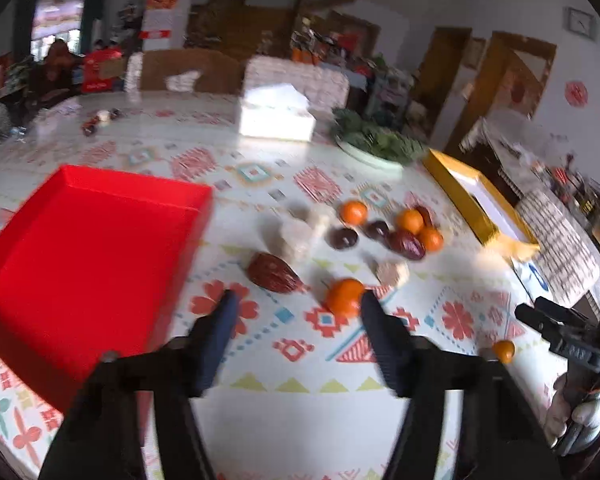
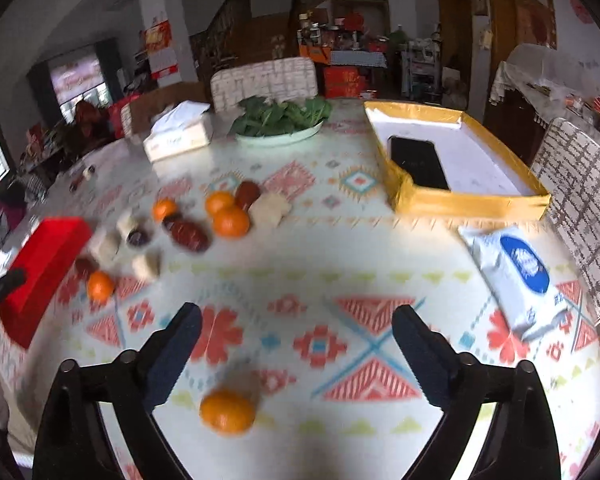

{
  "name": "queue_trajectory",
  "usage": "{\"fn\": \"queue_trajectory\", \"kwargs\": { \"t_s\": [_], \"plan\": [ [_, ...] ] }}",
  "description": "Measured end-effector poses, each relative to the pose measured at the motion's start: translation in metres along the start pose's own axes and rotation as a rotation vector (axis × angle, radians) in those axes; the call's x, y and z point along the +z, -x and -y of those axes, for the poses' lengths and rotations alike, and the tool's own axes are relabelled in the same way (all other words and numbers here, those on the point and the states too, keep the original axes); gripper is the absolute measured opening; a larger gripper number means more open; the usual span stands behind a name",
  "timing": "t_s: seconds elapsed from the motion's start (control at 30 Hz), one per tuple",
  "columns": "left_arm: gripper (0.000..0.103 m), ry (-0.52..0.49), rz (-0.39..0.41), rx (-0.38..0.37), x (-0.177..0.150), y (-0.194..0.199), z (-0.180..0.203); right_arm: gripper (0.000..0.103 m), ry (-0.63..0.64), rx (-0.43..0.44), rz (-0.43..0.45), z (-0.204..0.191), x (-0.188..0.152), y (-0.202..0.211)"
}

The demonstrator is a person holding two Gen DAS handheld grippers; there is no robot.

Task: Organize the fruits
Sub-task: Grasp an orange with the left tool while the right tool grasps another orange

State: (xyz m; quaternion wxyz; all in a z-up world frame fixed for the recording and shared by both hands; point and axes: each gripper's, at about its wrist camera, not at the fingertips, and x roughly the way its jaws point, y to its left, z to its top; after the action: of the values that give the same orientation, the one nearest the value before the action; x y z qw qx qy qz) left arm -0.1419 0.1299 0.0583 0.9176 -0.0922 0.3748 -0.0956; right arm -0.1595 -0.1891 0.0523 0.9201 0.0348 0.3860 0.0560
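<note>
Nearest the right gripper (image 2: 296,320), a lone tangerine (image 2: 228,410) sits on the patterned tablecloth (image 2: 340,248) between the bases of its two dark fingers, which stand wide apart with nothing gripped — the fruit lies loose, touched by neither pad. Over on the other side, the left gripper (image 1: 296,300) hovers with its jaws parted and nothing between them; another tangerine (image 1: 344,296) shows just beside the tip of its right finger, though whether they touch I cannot tell through the blur. A wrinkled red date (image 1: 274,274) lies just beyond that gripper, near the corner of the red tray (image 1: 80,248), which sits to the left. Further back the rest of the fruit is scattered in a loose cluster: three more tangerines (image 1: 410,221), several dark dates (image 1: 408,244) and a few pale, lumpy pieces (image 1: 296,240) among them. To the right stands a yellow-walled box (image 2: 472,200) with a white floor and a black phone (image 2: 418,162) lying in it — and nearer, a white wipes packet (image 2: 516,272). At the far side are a plate of leafy greens (image 2: 280,120) and a tissue box (image 2: 178,138).
</note>
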Motion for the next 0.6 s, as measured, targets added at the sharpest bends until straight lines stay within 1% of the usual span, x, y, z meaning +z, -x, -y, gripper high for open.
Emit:
{"fn": "queue_trajectory", "kwargs": {
  "t_s": [0.13, 0.2, 0.27, 0.4, 0.43, 0.6],
  "plan": [
    [0.054, -0.015, -0.042, -0.032, -0.002, -0.016, 0.008, 0.087, 0.029, 0.036, -0.039, -0.014, -0.016, -0.003],
    [0.054, -0.050, -0.056, -0.034, -0.001, -0.022, 0.015, 0.085, 0.034, 0.057, -0.066, -0.019, -0.022, -0.007],
    [0.054, -0.091, -0.059, -0.025, 0.000, -0.027, 0.023, 0.080, 0.036, 0.064, -0.076, -0.020, -0.023, -0.011],
    [0.054, -0.159, -0.059, -0.018, 0.007, -0.038, 0.036, 0.078, 0.025, 0.080, -0.102, -0.019, -0.028, -0.021],
    [0.054, -0.179, -0.068, -0.022, 0.009, -0.044, 0.039, 0.076, 0.020, 0.087, -0.108, -0.018, -0.029, -0.022],
    [0.054, -0.224, -0.129, -0.035, 0.009, -0.066, 0.047, 0.075, 0.023, 0.108, -0.115, -0.020, -0.030, -0.022]
  ]
}}
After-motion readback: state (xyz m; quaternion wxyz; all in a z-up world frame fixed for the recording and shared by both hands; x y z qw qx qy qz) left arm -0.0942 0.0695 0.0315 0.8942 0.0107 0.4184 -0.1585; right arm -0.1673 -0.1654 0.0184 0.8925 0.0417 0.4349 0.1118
